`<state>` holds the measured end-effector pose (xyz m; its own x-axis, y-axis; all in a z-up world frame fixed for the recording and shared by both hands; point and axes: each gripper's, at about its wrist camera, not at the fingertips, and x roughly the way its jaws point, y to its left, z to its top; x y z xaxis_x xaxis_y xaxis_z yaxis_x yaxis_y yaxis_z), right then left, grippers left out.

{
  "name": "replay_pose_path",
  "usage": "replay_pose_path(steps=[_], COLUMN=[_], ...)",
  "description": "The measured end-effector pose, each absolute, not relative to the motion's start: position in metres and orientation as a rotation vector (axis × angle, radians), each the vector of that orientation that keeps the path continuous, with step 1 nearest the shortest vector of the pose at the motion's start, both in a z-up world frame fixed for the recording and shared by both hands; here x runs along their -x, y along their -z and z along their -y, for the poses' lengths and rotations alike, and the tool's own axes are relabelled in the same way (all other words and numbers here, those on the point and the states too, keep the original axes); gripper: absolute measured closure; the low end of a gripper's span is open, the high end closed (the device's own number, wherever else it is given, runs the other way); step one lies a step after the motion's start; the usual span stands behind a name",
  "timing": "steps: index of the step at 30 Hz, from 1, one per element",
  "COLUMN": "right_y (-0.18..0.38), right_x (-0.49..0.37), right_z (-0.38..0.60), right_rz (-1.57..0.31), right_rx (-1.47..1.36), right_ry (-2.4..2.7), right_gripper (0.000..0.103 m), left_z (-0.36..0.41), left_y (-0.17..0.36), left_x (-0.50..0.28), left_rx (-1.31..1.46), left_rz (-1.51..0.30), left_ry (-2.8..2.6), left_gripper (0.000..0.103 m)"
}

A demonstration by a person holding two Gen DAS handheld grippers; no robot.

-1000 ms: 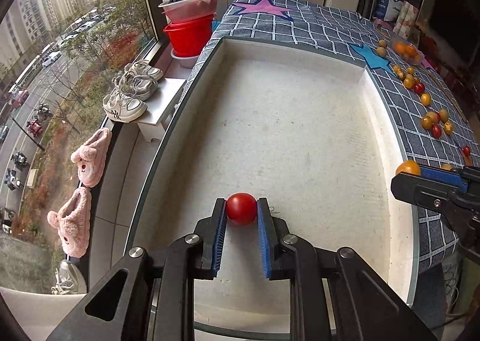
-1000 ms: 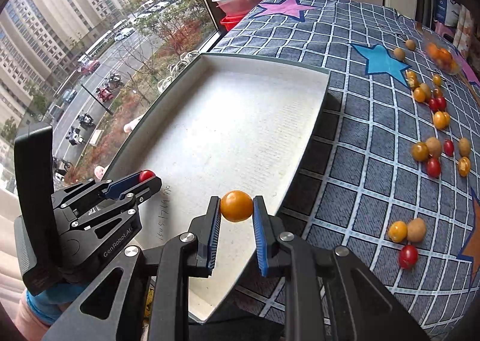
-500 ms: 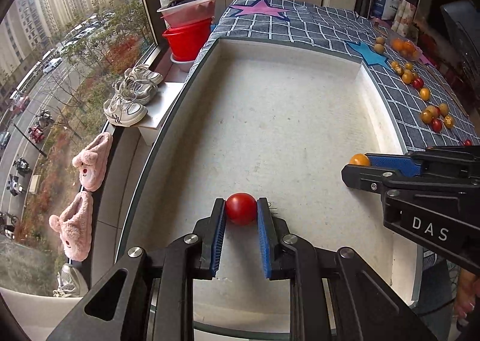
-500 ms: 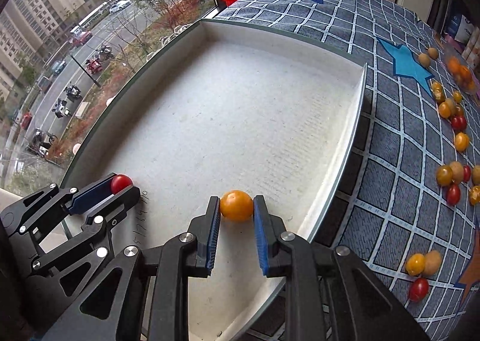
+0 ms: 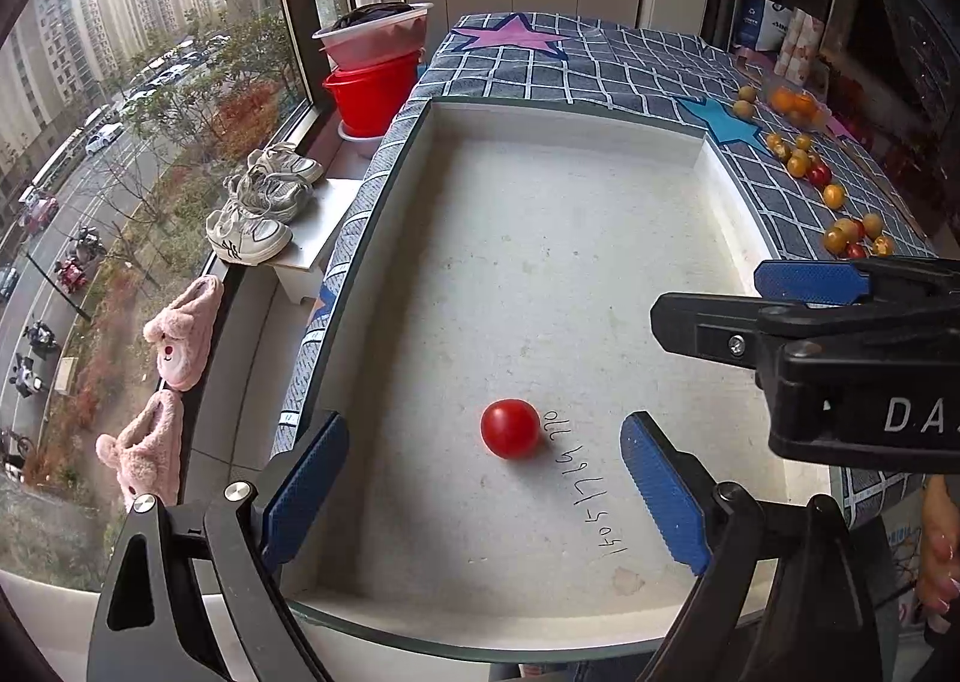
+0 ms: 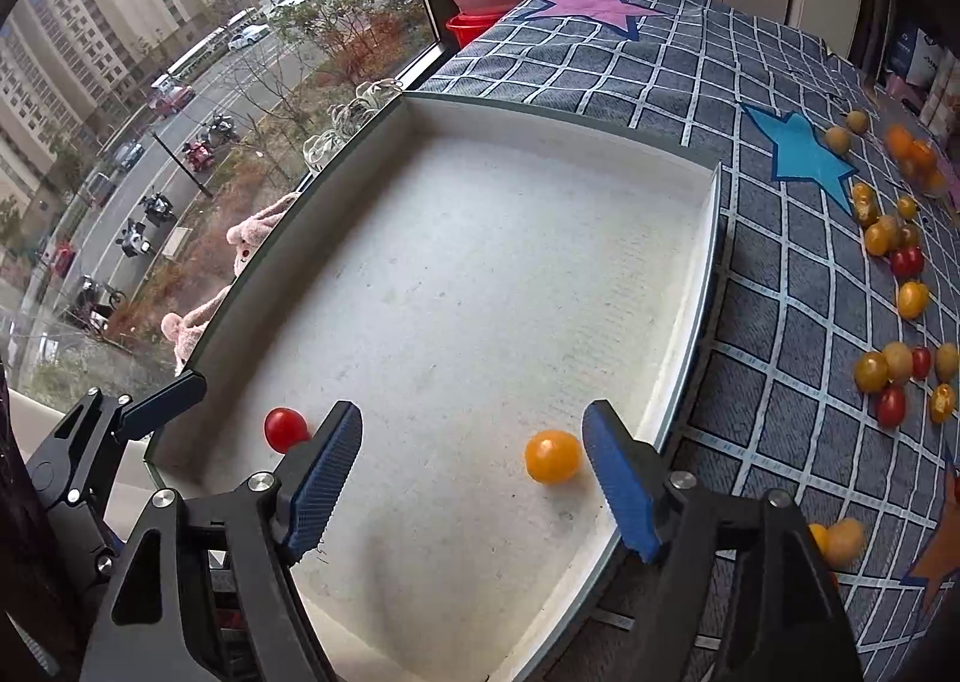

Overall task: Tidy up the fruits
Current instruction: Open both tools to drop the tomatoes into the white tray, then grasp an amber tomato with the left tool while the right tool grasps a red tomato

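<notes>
Tray [image 5: 714, 184] walls rise on every side, its white floor bare toward 12 o'clock. Left gripper [image 5: 486, 493] jaws are opening wide, the red cherry tomato [image 5: 509, 428] lying loose between them. Right gripper [image 6: 474, 481] jaws are opening too; the orange cherry tomato [image 6: 552, 456] rests just beside the 3 o'clock pad.

Most of the white tray's [image 5: 708, 184] floor lies bare and open from above, with only a red tomato [image 5: 509, 428] and an orange tomato [image 6: 552, 456] near its front edge, its low walls bounding it, and fruit [image 6: 900, 370] scattered on the tabletop [image 6: 774, 322] beside.
</notes>
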<state>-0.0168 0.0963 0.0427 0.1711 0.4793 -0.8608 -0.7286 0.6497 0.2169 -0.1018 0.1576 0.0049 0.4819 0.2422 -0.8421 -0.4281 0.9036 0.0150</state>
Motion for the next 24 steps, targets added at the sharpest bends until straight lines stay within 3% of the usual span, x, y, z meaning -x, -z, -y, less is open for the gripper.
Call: replay_pose_path(steps=[8,24], right_y=[-0.063,-0.039], right_x=[0.011,-0.060], right_z=[-0.043,0.129], right_rz=[-1.063,-1.105], right_rx=[0.193,0.022], right_ry=[-0.791,-0.467], right_gripper=[0.022,0.022], left_z=[-0.138,-0.036], left_y=[-0.024,-0.044], left_x=[0.088,-0.009], left_rx=[0.190,0.084], left_rz=[-0.967,-0.976], left_ry=[-0.373,-0.189], left_gripper=[0.010,0.010])
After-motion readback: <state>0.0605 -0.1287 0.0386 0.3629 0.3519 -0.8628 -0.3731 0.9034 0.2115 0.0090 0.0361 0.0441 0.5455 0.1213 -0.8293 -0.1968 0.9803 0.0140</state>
